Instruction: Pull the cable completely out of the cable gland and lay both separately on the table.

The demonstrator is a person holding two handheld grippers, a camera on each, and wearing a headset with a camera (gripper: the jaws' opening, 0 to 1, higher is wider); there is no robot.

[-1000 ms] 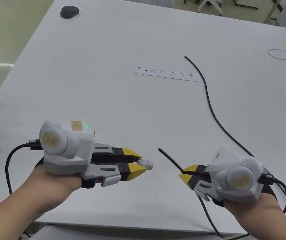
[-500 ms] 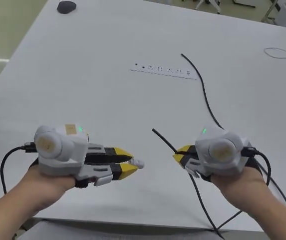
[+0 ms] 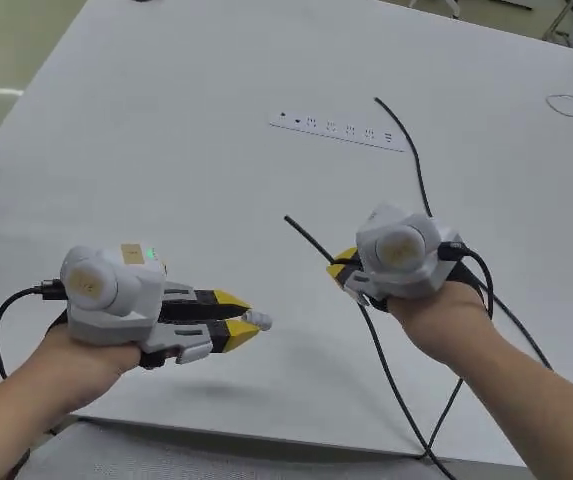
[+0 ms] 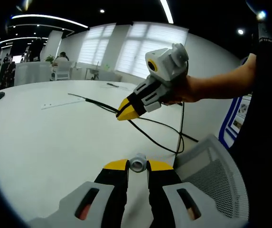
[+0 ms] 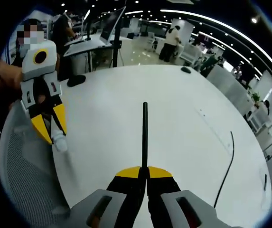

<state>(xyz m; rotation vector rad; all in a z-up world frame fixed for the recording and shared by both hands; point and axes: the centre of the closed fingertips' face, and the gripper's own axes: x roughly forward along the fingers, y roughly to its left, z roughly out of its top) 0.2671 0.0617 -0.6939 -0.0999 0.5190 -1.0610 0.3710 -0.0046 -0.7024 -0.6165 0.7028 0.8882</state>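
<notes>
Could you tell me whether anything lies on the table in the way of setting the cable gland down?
Nothing visible does. The left gripper holds the cable gland over bare table; the power strip lies well beyond, and the right gripper holds the cable aside.

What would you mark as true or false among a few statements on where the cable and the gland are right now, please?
1. The left gripper is shut on the cable gland. True.
2. The cable passes through the cable gland. False: its free end stands clear of the gland, with open space between them.
3. The right gripper grips the black cable, with a short end sticking out past its jaws. True.
4. The cable gland lies on the table. False: it is held at the left gripper's jaw tips, above the table.
5. A power strip lies on the table beyond both grippers. True.
</notes>
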